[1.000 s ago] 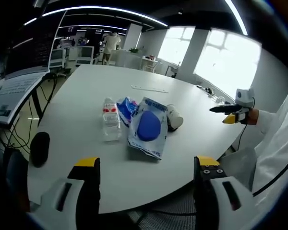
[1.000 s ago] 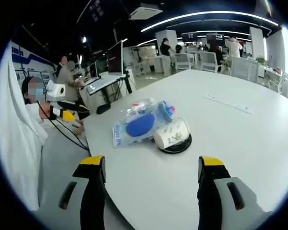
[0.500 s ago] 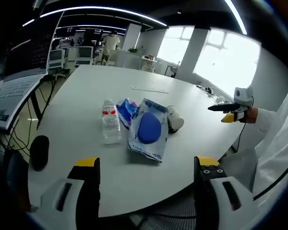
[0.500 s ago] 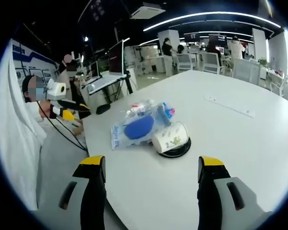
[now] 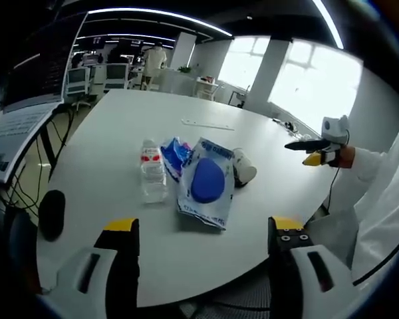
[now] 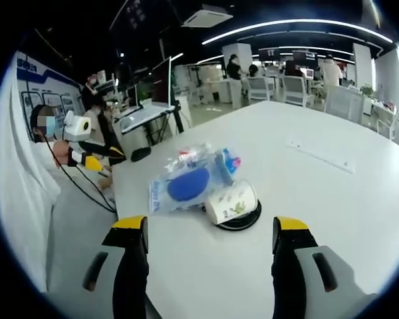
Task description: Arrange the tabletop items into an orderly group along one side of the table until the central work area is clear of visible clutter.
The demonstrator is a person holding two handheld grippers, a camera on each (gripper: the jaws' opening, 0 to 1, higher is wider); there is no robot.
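The left gripper [image 5: 203, 232] had its yellow-tipped jaws wide apart with nothing between them, held above the near edge of the round white table [image 5: 106, 126]. The right gripper [image 6: 211, 232] was equally wide open and empty. Beyond the left jaws, a clear plastic water bottle with a red label [image 5: 152, 167] lay on the table, just beside a small blue snack packet [image 5: 175, 150] and a transparent bag with a big blue oval [image 5: 206, 181]. Against that bag lay a white paper cup on its side [image 6: 231, 201], resting on a flat black disc [image 6: 239, 219]. Farther away was a long white ruler-like strip [image 5: 207, 123]. A black computer mouse [image 5: 51, 214] sat near the left edge.
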